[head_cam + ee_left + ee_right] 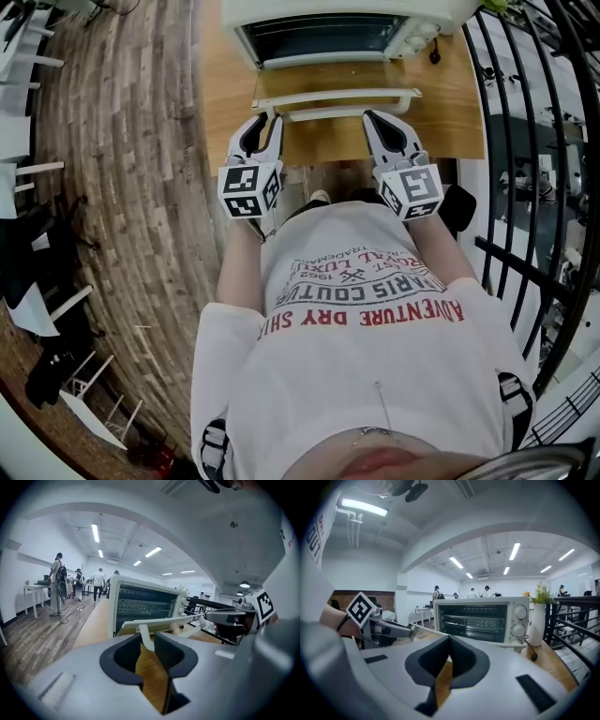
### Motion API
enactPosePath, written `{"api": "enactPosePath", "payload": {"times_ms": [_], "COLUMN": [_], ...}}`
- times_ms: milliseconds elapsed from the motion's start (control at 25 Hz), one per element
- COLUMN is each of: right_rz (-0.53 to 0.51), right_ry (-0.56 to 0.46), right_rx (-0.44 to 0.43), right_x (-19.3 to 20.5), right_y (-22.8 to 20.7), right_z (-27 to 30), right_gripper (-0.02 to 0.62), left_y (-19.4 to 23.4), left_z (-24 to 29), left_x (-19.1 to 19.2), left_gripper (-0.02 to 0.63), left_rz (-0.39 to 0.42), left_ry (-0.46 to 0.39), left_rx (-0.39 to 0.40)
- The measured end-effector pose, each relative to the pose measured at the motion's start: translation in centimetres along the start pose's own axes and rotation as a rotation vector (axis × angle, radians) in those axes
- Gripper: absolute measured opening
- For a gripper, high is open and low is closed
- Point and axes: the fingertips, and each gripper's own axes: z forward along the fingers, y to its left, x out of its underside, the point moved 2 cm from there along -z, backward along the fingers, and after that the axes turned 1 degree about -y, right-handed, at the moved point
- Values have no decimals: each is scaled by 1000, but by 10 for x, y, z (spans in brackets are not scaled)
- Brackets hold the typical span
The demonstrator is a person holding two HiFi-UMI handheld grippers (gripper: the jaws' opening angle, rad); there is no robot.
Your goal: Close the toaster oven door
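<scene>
Item: toaster oven (337, 37), white metal box, standing at 12 o'clock on the wooden desk (225, 94), with its knobs (519, 620) at the 3 o'clock side. Its door (333, 77) hangs open, hinged along the bottom edge and tilted out toward the person, a glass pane in a white frame. The handle (337, 98) is a slim white bar on two short posts along the door's free edge. Handling, as judged: rigid and light enough to swing with little force. The painted metal is probably slick, and the glass is the fragile part, so it should be brought home gently and not slammed. Best hold: the handle, near its posts, where the bar is stiffest, with lift shared evenly at both ends so the door does not twist on its hinge. Left gripper (147, 640): at the handle's 9 o'clock end, its fingers pinching that end's post (146, 638). Right gripper (450, 639): at the 3 o'clock end, fingers pressed together at the tips, with nothing clearly held between them.
</scene>
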Motion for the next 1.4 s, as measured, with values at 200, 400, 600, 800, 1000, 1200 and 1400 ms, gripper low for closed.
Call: {"api": "enactPosePath", "payload": {"times_ms": [200, 400, 600, 800, 1000, 1200, 1400], "right_rz": [-26, -35, -27, -32, -42, -39, -48], "right_ry": [-22, -53, -64, -55, -45, -47, -55], "right_rx": [39, 87, 98, 87, 72, 73, 52], "right_x": [-9, -21, -26, -30, -35, -46, -54], "right_y": [-7, -24, -29, -32, -41, -61, -71], "right_z": [2, 7, 9, 15, 21, 31, 43], "right_gripper": [-12, -12, -12, -12, -12, -12, -12], "left_y": [5, 10, 13, 19, 27, 31, 37], "left_z": [5, 14, 22, 29, 38, 47, 57], "left_x": [-24, -47, -62, -78, -97, -113, -121], "left_gripper": [95, 95, 95, 97, 97, 97, 95], "left_rz": [28, 43, 70, 95, 86, 106, 89], "left_ry": [-39, -80, -93, -78, -71, -79, -97], "left_rx": [3, 8, 3, 13, -28, -53, -73]}}
